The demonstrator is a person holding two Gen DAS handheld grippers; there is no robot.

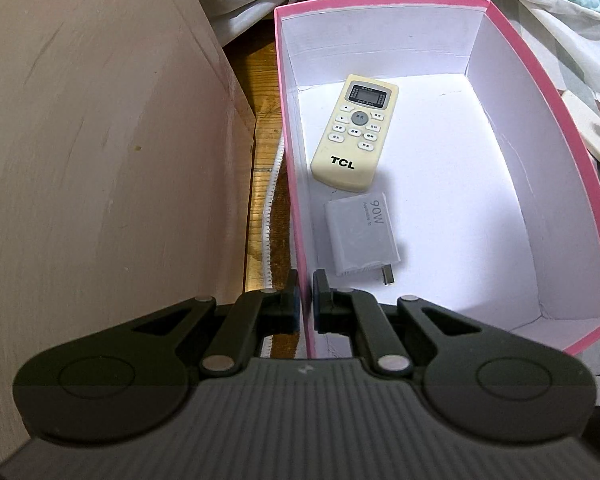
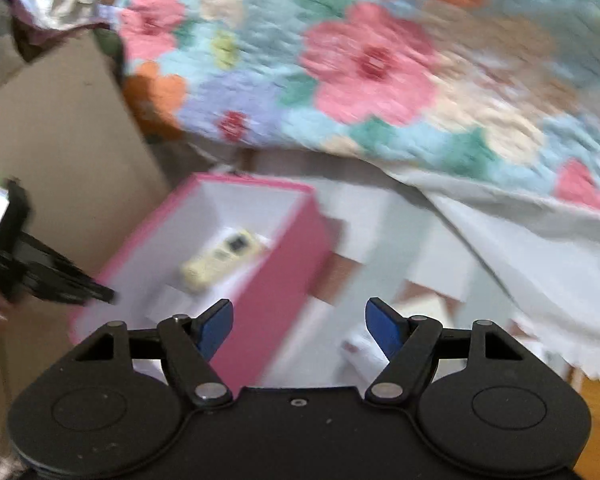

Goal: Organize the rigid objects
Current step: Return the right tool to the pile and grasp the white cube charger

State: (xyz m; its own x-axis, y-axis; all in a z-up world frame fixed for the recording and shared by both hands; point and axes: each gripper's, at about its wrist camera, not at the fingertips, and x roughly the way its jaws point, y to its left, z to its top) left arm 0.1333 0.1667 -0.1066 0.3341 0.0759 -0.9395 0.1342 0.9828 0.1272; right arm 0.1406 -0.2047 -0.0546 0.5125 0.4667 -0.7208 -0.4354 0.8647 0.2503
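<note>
A pink box [image 1: 548,92] with a white inside holds a cream TCL remote [image 1: 354,134] and a grey 90W charger [image 1: 362,236]. My left gripper [image 1: 305,280] is shut on the box's near left wall, one finger on each side of it. In the blurred right wrist view the pink box [image 2: 284,256] and the remote [image 2: 220,260] show ahead and left. My right gripper [image 2: 298,310] is open and empty, above the box's right side. The left gripper [image 2: 60,280] shows at the left there.
A pale cabinet side [image 1: 100,160] stands close on the left. A white braided cord [image 1: 270,200] lies on the wooden floor beside the box. A floral quilt [image 2: 380,60] hangs behind. A white object [image 2: 360,350] lies right of the box.
</note>
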